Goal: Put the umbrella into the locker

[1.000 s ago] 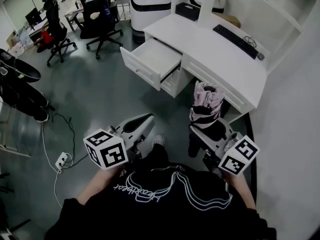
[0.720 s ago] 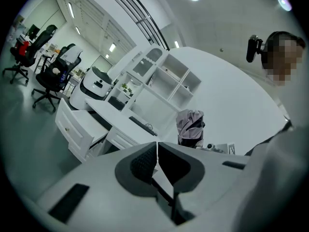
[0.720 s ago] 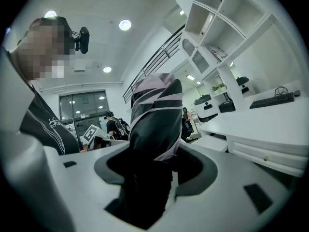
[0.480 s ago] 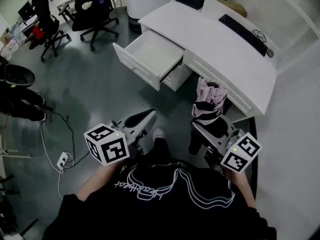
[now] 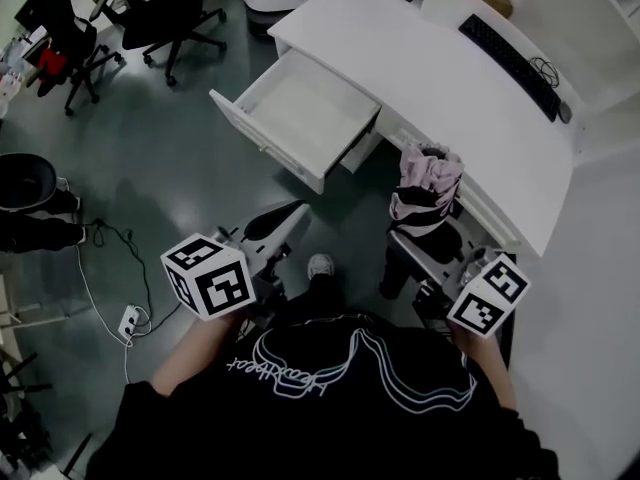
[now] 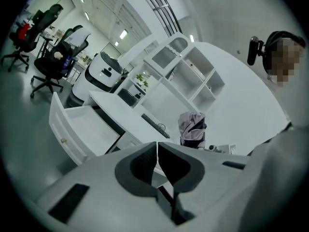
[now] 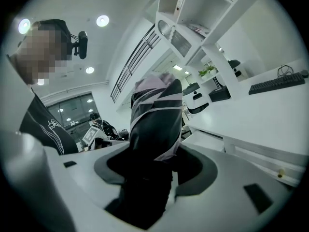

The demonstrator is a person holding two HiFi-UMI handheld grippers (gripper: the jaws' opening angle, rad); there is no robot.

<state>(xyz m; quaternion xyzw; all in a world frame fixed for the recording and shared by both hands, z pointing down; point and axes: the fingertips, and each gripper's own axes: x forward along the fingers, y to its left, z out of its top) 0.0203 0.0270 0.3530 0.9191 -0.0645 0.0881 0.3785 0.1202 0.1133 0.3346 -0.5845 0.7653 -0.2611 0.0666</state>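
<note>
A folded black and pink umbrella [image 5: 424,196] [image 7: 155,124] stands upright in my right gripper [image 5: 428,253], whose jaws are shut on its lower part. In the right gripper view the umbrella fills the gap between both pads. My left gripper [image 5: 275,230] [image 6: 157,163] hangs shut and holds nothing; its pads nearly meet. The umbrella [image 6: 192,128] also shows at the right of the left gripper view. An open white drawer [image 5: 300,110] [image 6: 84,132] sticks out of the white desk [image 5: 440,78], ahead and left of the umbrella. No locker is plainly in view.
A keyboard [image 5: 508,53] lies on the desk. Black office chairs [image 5: 170,8] stand on the grey floor beyond the drawer. A power strip [image 5: 129,320] with its cable lies on the floor at the left. White shelves [image 6: 193,76] rise behind the desk.
Both grippers and the person have moved forward toward the desk with the umbrella; the drawer and desk now lie closer. The grip on the umbrella has not changed.
</note>
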